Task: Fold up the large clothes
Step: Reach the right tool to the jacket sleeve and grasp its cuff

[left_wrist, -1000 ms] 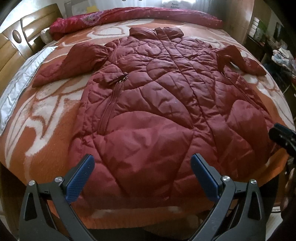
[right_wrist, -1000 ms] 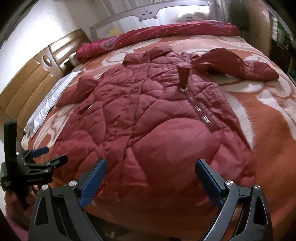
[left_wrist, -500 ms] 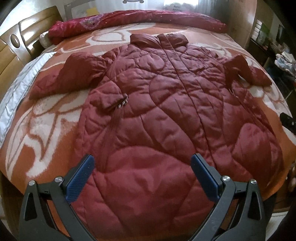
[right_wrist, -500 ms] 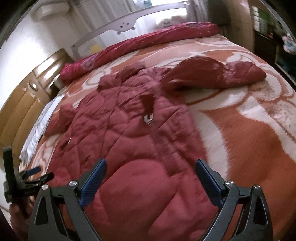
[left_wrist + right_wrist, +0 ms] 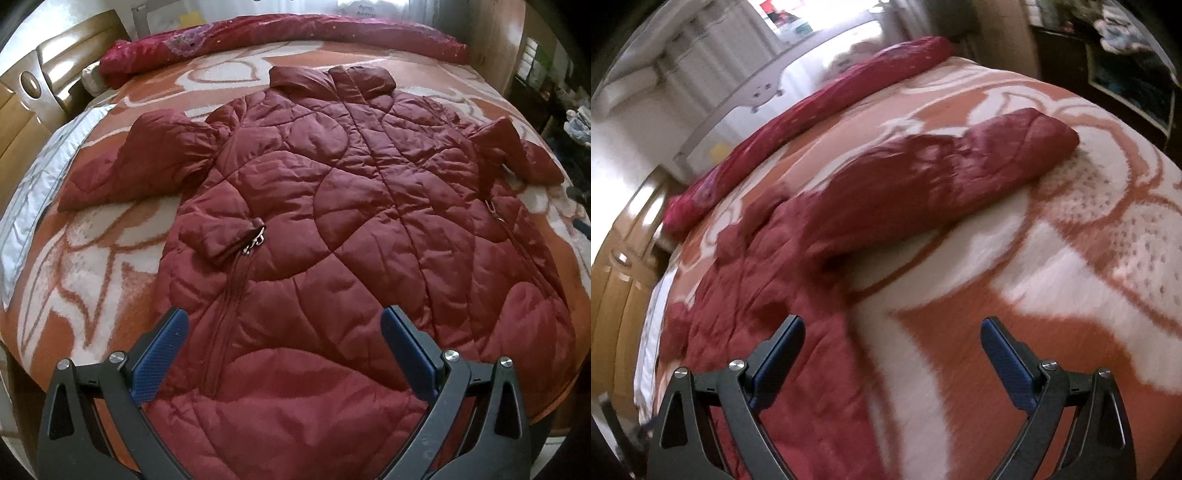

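A dark red quilted coat (image 5: 332, 221) lies flat on the bed, collar far, hem near, both sleeves spread out. My left gripper (image 5: 284, 332) hovers open over the lower left part of the coat, near its side zip (image 5: 255, 240). In the right wrist view my right gripper (image 5: 892, 332) stands open above the coat's right edge (image 5: 798, 332) and the bare blanket. The right sleeve (image 5: 942, 173) stretches away ahead of it. Nothing is between either pair of fingers. The right wrist view is blurred.
The bed carries an orange and white patterned blanket (image 5: 92, 251). A rolled red quilt (image 5: 295, 33) lies along the far side. A wooden headboard (image 5: 33, 96) is at the left. Dark furniture (image 5: 1126, 74) stands beyond the bed at the right.
My left gripper has moved forward over the coat's hem. My right gripper has swung right and forward, from over the coat body to its right edge near the sleeve.
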Demonstrator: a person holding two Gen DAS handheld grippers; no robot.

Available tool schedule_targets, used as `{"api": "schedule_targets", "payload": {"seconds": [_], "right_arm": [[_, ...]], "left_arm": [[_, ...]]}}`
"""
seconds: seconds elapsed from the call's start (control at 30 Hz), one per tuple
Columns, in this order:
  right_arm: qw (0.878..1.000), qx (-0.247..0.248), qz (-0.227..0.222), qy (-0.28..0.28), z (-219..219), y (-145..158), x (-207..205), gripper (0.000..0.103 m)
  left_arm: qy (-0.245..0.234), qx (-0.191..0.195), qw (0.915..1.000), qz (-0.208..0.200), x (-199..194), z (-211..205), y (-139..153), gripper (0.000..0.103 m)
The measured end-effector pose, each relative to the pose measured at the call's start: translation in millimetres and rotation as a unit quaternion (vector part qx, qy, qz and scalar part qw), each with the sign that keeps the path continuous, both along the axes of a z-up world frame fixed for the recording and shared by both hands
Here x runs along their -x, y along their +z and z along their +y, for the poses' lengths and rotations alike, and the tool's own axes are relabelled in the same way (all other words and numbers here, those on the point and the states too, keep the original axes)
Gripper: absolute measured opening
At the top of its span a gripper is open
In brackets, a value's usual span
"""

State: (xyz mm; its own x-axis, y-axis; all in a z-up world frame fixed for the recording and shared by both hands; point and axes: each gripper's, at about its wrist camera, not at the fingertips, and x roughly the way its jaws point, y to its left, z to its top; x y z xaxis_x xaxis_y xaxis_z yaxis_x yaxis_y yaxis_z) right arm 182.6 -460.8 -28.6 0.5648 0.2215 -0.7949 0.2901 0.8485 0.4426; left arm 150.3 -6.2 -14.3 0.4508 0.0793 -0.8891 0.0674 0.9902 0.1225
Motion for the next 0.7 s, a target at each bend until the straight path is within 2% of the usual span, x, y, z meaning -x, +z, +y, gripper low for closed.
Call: {"api": "schedule_targets", "payload": {"seconds": [0.23,0.33,0.43,0.53,0.63,0.7], "right_arm": [[0.998,0.023,0.005,-0.064,-58.1,-22.8,-41.4,0.095],[0.995,0.030,0.006,-0.097,-82.8,-37.3,-56.2,0.087],[0.991,0.022,0.017,-0.127,-105.7,-55.5,-71.7,0.077],[0.987,0.010,0.017,-0.157,-127.0,-71.0,-84.9,0.075],[0.980,-0.025,0.012,-0.196,-152.2,-88.2,-95.7,0.069],[0.977,-0.038,0.007,-0.212,-161.9,-96.6,-103.4,0.069]], "left_arm": [[0.008,0.025,0.9995,0.019,-22.6,-7.4,-10.7,0.103],[0.008,0.021,0.9994,0.026,-31.5,-12.3,-17.2,0.103],[0.003,0.012,0.9994,0.031,-40.9,-18.5,-23.3,0.103],[0.002,0.015,0.9991,0.039,-50.1,-21.9,-28.4,0.103],[0.002,0.019,0.9989,0.043,-56.6,-25.4,-32.2,0.103],[0.000,0.019,0.9988,0.046,-59.7,-29.0,-35.7,0.103]]}}
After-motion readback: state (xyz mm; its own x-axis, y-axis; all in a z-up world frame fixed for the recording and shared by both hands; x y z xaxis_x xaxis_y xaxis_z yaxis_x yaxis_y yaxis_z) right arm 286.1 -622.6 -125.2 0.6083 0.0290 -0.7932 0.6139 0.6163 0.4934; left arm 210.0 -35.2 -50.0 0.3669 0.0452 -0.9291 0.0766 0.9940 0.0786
